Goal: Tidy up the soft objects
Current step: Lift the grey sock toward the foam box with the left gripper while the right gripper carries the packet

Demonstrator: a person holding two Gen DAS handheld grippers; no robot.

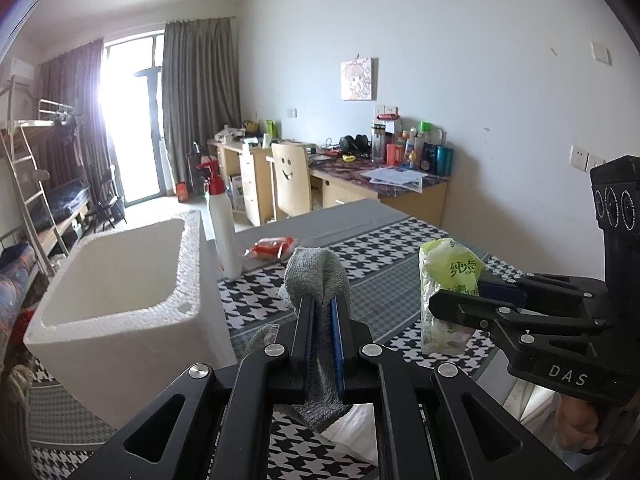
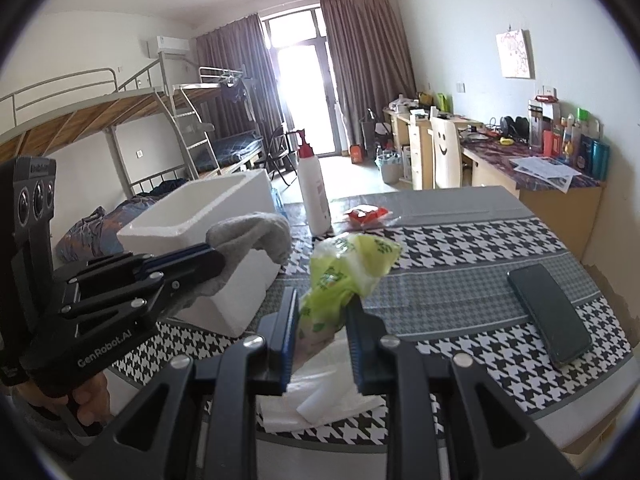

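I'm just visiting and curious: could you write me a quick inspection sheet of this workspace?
Surface: table under a houndstooth cloth.
Job's things: grey sock and green tissue pack, both lifted; white foam box open beside them.
Clutter: white spray bottle, red snack packet, phone, white paper.
Grippers: left claw shut on the sock; right claw shut on the tissue pack.
Cables: nothing seen.
Surroundings: bunk beds, cluttered desk, curtains.

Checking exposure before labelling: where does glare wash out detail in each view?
Left wrist view: the balcony door blows out white, flaring over the curtain. Right wrist view: the same door is overexposed; fisheye bends the edges of both.
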